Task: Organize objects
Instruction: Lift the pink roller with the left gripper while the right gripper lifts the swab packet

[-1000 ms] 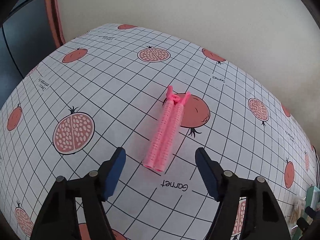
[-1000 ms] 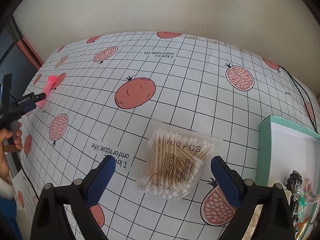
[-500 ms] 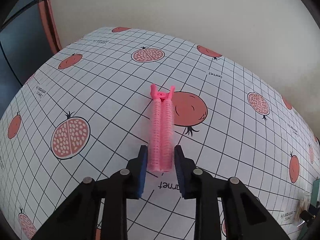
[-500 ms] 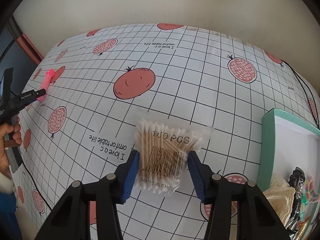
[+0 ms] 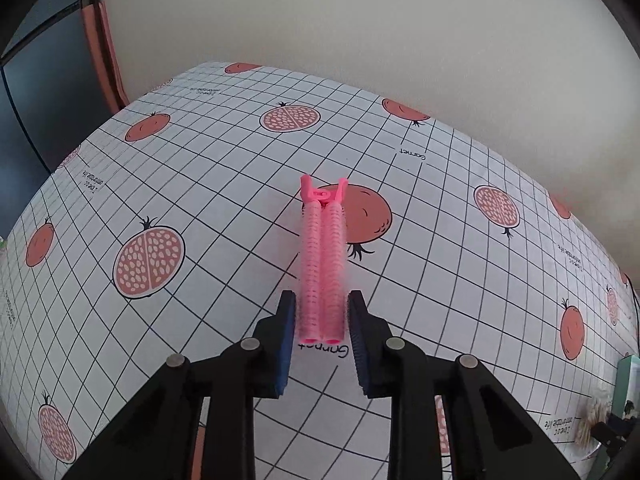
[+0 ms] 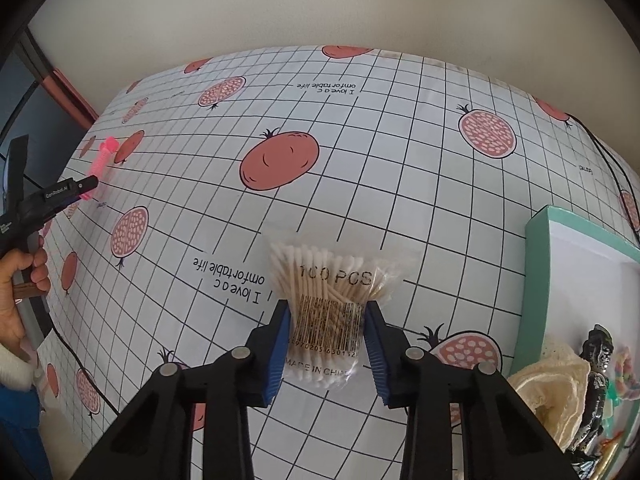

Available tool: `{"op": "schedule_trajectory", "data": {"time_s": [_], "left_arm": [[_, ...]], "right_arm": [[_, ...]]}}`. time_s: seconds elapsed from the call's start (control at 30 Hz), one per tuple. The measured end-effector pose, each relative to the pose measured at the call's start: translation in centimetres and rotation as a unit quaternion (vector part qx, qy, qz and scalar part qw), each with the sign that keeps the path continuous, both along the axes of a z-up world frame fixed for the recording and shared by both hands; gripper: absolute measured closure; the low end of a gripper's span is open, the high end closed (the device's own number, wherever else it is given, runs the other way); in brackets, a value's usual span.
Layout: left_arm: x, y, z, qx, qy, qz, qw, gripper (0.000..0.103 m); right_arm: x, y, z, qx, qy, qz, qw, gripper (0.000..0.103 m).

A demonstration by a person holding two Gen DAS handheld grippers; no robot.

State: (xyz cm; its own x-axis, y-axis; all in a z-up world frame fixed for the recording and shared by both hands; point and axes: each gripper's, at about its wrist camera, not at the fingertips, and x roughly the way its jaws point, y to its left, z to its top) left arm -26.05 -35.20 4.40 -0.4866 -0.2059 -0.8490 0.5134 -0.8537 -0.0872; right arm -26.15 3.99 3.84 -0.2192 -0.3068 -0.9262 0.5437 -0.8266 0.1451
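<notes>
both grippers are closing in at once. a second ago the left gripper [image 5: 322, 322] was standing wide around the pink hair roller clip [image 5: 322, 264]; now its blue pads are clenching on the near end, with the rest of the clip pointing away along the pomegranate tablecloth [image 5: 200, 168]. whether it is lifting off the cloth yet, i cannot tell. the right gripper [image 6: 326, 330] is doing the same to the bag of cotton swabs [image 6: 328, 300], which was lying loose between spread fingers a moment back and is now being squeezed at its barcode end, the plastic bunching a little. the teal box [image 6: 538, 240] is sitting just to the right of that bag (a cream cloth, a dark figurine and some colourful bits are already lying in it), so i am guessing both things are heading there, the swabs first since they are nearest.
</notes>
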Motion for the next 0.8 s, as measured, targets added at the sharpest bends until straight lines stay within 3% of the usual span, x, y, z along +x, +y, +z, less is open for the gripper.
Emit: {"op": "schedule_trajectory", "data": {"time_s": [0.3, 0.53, 0.8], "left_arm": [[1.5, 4.5, 4.5, 0.038, 0.042, -0.005, 0.9984, 0.076], [2.4, 10.4, 7.9, 0.059, 0.073, -0.02, 0.9954, 0.076], [3.4, 18.4, 9.9, 0.073, 0.086, -0.059, 0.9919, 0.076]], "right_arm": [[1.2, 2.3, 4.2, -0.036, 0.016, -0.002, 0.999, 0.065], [2.4, 4.6, 7.6, -0.057, 0.04, -0.003, 0.998, 0.065], [3.0, 8.4, 10.1, -0.067, 0.06, -0.007, 0.996, 0.065]]}}
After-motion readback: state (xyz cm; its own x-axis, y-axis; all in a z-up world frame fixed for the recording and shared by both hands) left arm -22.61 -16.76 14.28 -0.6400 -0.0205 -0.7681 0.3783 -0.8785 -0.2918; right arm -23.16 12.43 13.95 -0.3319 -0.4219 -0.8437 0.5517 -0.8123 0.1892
